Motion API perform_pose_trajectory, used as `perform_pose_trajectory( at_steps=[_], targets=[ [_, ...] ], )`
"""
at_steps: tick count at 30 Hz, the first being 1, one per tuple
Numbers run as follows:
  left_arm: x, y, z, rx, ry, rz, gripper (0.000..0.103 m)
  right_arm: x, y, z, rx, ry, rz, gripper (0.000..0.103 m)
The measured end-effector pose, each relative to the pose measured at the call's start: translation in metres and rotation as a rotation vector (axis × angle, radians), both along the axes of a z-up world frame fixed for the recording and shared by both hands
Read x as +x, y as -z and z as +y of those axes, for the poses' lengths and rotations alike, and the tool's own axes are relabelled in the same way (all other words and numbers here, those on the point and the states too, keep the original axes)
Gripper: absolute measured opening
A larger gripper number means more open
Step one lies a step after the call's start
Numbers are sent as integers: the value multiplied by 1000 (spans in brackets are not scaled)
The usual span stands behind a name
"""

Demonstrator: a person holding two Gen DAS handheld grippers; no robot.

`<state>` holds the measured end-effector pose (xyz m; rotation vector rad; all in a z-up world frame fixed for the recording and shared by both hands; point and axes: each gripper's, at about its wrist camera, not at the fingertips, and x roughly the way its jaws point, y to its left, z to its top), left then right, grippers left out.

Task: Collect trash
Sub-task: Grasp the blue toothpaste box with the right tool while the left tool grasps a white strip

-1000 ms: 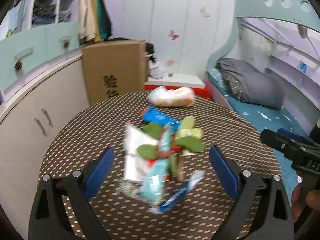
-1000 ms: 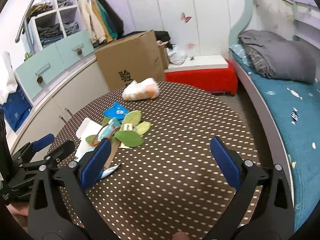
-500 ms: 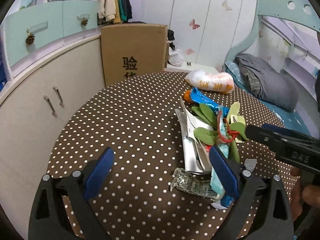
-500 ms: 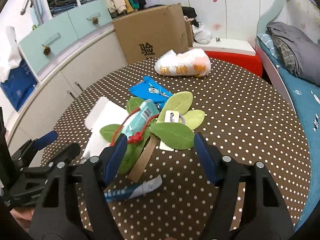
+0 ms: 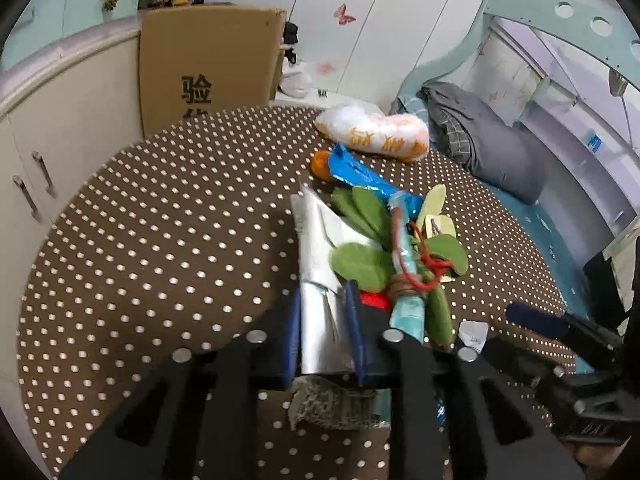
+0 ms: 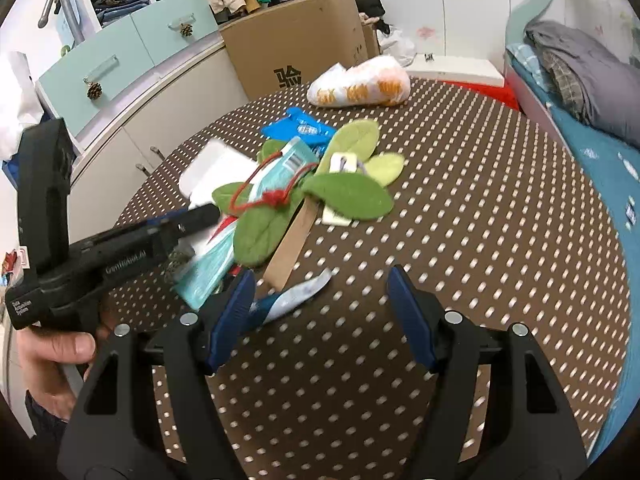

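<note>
A pile of trash lies on the round brown dotted table (image 6: 480, 240): green felt leaves (image 6: 348, 196), a teal wrapper (image 6: 208, 268), a blue wrapper (image 6: 298, 130), a brown strip (image 6: 292, 240) and a silver-white wrapper (image 5: 316, 248). My left gripper (image 5: 322, 292) is closing, and its blue pads press both sides of the silver-white wrapper's near end. It also shows from the side as the left gripper (image 6: 204, 213). My right gripper (image 6: 320, 280) stands open over bare table, a blue-white wrapper (image 6: 296, 294) lying by its left finger. In the left wrist view the right gripper (image 5: 528, 332) sits at the right.
A white and orange plastic bag (image 6: 360, 88) lies at the table's far side. A crumpled greenish wrapper (image 5: 332, 404) sits under the left gripper. A cardboard box (image 5: 208, 64) and cupboards (image 5: 60, 120) stand behind left; a bed (image 5: 480, 140) runs along the right.
The left gripper dropped onto the pile and its jaws went from wide apart to closed on the silver-white wrapper. The right gripper came lower and nearer the pile, jaws narrower.
</note>
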<state>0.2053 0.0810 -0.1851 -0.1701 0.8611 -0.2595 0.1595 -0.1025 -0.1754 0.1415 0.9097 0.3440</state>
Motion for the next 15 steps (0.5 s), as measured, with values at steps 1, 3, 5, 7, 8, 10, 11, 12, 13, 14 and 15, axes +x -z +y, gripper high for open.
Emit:
perform_pose_trajectory(
  at_steps=[1,3,5,7,8,10,11,12,13,14,15],
  targets=[
    [-5,-2,1,4,-1,-11,17,-2,2,3,12,-1,9,68],
    [-13,-5,7,2,-10,-22,15,-4,5,12,17,-10,12,68],
    [-22,-9,13,22,-34,-37,14,-3,8,23,16,-21,16,65],
    [-34,-14,19,41,-62,-59,13,-3,10,34,-25,-23,4,50],
    [-40,-17,21,52,-75,-71,12,-3,10,39,-57,-25,-6,39],
    [-51,-21,27,67,-89,-83,12,-5,9,42,-69,-40,-5,21],
    [-54,-21,28,73,-88,-85,12,-7,9,43,-87,-52,-10,19],
    [-56,-21,28,83,-85,-85,13,-10,9,42,-97,-59,-15,14],
    [-56,-20,27,104,-84,-85,18,-12,9,40,-98,-65,-17,13],
    [-53,-19,26,126,-84,-85,24,-13,9,36,-93,-68,-18,13],
    [-48,-17,25,138,-86,-82,38,-15,9,32,-89,-65,-18,13]
  ],
)
